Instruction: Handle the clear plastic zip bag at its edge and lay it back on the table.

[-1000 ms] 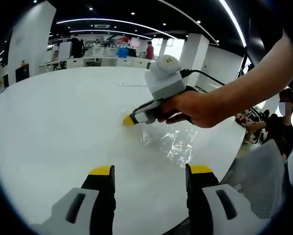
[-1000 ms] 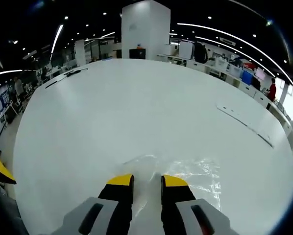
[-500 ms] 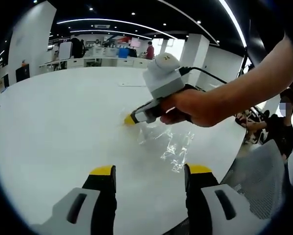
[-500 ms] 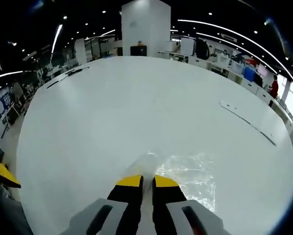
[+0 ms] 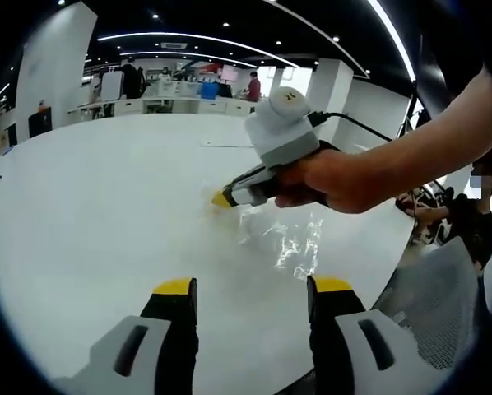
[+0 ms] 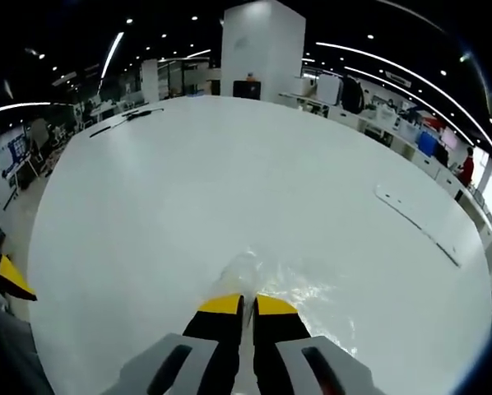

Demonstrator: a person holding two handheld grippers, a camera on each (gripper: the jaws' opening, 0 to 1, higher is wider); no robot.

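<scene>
The right gripper (image 6: 239,303) pinches the clear zip bag (image 6: 299,300) by its edge on the white table (image 6: 188,181), toward 6 o'clock. The left gripper (image 5: 243,285) waits wide apart. Slick film could slip free if tugged.

A wide white table (image 5: 90,206) stretches across a dim open office. A white pillar (image 6: 261,51) stands beyond it. A grey mesh chair (image 5: 439,288) sits beside its edge.
</scene>
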